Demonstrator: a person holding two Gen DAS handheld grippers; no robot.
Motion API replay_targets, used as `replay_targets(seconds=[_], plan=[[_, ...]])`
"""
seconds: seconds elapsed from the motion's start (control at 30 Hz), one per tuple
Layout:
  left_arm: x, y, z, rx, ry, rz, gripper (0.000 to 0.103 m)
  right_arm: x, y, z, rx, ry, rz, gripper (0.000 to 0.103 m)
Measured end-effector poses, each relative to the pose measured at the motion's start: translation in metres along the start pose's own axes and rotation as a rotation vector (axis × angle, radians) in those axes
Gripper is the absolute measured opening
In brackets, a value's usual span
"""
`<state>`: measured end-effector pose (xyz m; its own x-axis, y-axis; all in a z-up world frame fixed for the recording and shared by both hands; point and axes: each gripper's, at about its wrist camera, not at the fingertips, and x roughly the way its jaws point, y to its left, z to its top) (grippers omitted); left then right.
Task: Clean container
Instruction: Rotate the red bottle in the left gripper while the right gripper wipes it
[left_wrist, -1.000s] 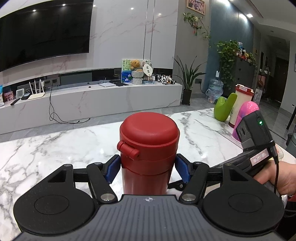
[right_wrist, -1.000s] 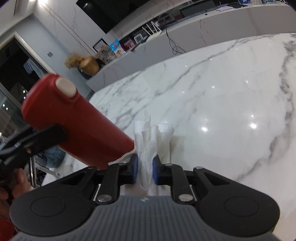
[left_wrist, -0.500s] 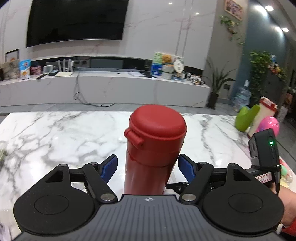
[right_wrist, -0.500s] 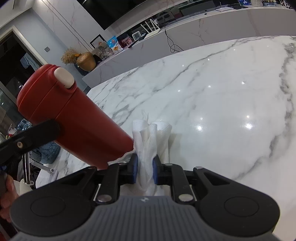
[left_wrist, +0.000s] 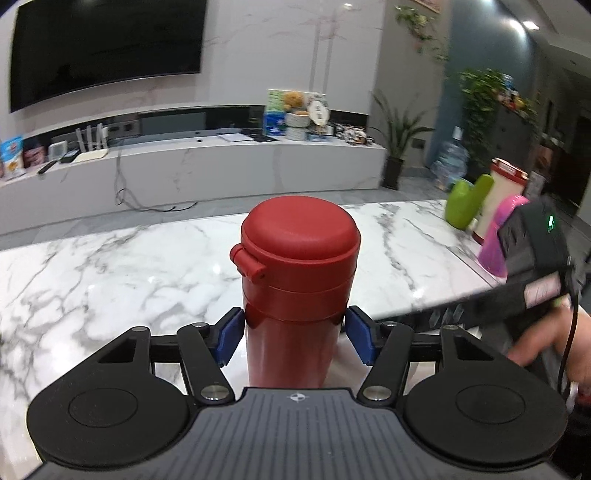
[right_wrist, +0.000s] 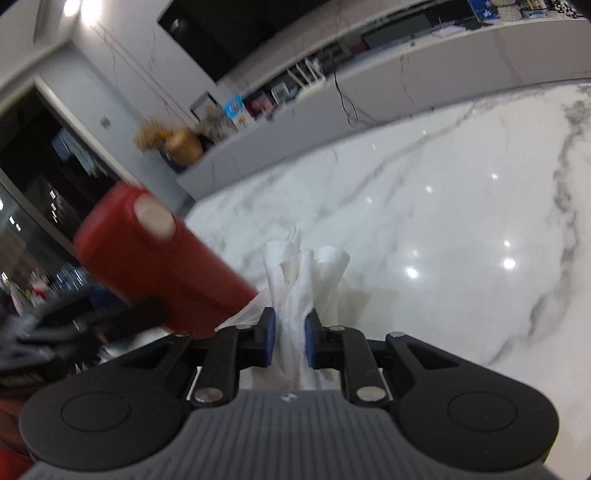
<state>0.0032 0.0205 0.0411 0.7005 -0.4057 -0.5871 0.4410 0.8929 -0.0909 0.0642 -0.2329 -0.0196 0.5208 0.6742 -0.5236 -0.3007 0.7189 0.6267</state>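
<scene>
A red flask (left_wrist: 299, 251) with a domed flip lid stands upright between the fingers of my left gripper (left_wrist: 295, 334). The jaws are closing on it, and both blue pads (left_wrist: 231, 334) sit against its body just below the lid. In the right wrist view the same flask (right_wrist: 155, 258) slants at the left, blurred. My right gripper (right_wrist: 289, 332) is shut on a crumpled white paper towel (right_wrist: 306, 273), whose lower edge lies next to the flask's base. Both are held above the white marble table (right_wrist: 461, 221).
At the table's far right corner stand a green object (left_wrist: 467, 205), a pink one (left_wrist: 506, 236) and a white jar with a red lid (left_wrist: 498, 199). A person's hand (left_wrist: 543, 343) holds the other gripper's handle at the right. A TV bench runs along the far wall.
My left jaws stood apart from the flask half a second ago and have closed back onto its sides. The right gripper keeps its hold on the towel; the flask shows blurred in its view.
</scene>
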Motion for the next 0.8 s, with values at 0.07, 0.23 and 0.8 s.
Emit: replay_targets(seconds=[0.07,0.23,0.8], plan=[[-0.001,0.003,0.001,0.023,0.002,-0.021,0.057,-0.010,-0.001,0.005,0.019,-0.046,0.048,0.019],[-0.002,0.006,0.001,0.045,0.009,-0.052,0.055,-0.028,0.004,0.012,0.021,-0.119,0.156,0.019],[-0.005,0.004,-0.001,0.060,0.015,-0.038,0.055,-0.005,0.007,0.001,-0.057,0.021,0.077,0.019]])
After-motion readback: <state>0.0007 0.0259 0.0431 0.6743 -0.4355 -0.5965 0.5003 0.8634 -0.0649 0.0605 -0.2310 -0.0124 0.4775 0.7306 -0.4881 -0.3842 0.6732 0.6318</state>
